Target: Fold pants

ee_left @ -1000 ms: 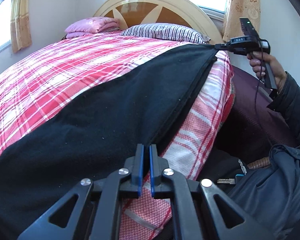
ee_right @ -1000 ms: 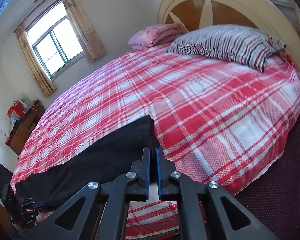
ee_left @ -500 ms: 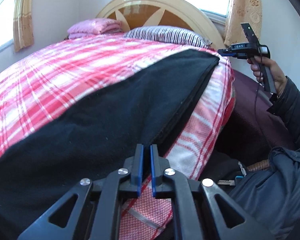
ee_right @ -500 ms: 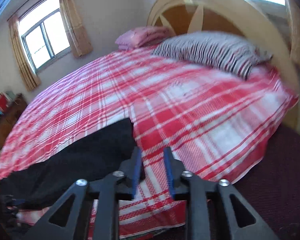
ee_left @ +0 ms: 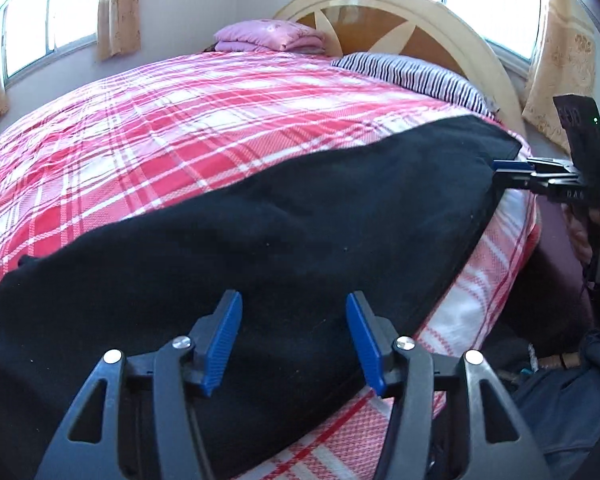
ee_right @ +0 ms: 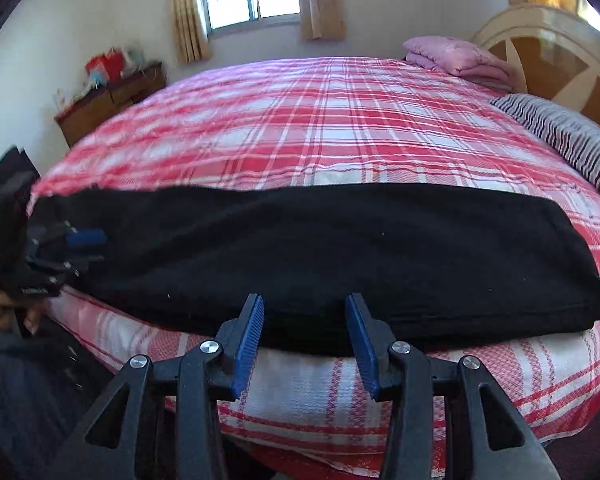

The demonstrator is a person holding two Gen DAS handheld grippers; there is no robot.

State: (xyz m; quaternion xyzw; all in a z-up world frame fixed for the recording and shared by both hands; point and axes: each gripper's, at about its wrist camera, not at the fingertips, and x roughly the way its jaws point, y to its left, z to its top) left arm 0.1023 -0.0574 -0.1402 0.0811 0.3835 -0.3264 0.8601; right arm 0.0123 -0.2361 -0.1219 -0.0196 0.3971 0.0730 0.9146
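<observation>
Both sets of tongs have let go: a second ago each was pinched shut on an end of the black pants (ee_right: 320, 256), and now the left tongs (ee_left: 294, 340) and right tongs (ee_right: 306, 340) gape wide, gripping nothing. That reads as the lengthwise fold laid down. The pants lie as one long, flat, dark band along the near edge of the plaid bed (ee_right: 320, 120), legs stacked, edges tidy.
</observation>
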